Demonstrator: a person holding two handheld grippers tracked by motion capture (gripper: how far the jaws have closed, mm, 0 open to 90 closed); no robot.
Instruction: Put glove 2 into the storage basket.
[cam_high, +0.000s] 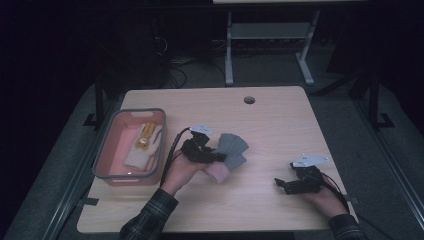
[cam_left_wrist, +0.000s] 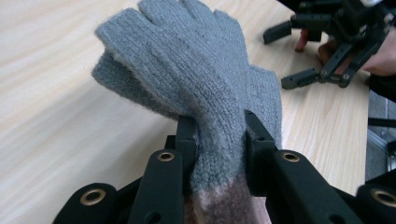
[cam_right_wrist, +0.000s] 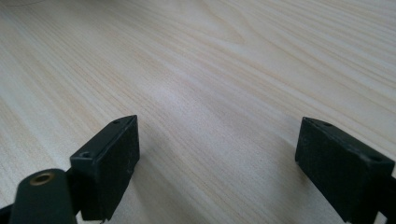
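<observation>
**Mia:** Fingers on the left gripper (cam_left_wrist: 218, 140) were squeezed tight on the grey glove (cam_left_wrist: 196, 79), down near its pink cuff. Did you see that?

**Tom:** Yes. The glove stuck up between the two black fingers (cam_left_wrist: 186, 140), and its tips hung out over the bench (cam_left_wrist: 56, 93). From the high view the left gripper (cam_high: 219, 158) held it near the middle of the bench, and it looked lifted a bit, though I could not be sure.

**Mia:** What about the other hand?

**Tom:** The right gripper (cam_right_wrist: 217, 163) had its fingers (cam_right_wrist: 114, 154) spread wide apart. Nothing was between them, just bare wood. It sat low by the right edge (cam_high: 278, 183), well apart from the glove.

**Mia:** And the pink bin (cam_high: 107, 150)?

**Tom:** That sat on the left side of the bench. A pale glove (cam_high: 145, 150) lay inside it, with something yellow (cam_high: 145, 135) on top. I could not tell what the yellow thing was.

**Mia:** So how much of the job was done?

**Tom:** I think the picking up part was done, because the grey glove was gripped well. I guess it was meant to go in the bin. The carrying over and the letting go were not done yet.

**Mia:** So about halfway?

**Tom:** That is my guess.
</observation>
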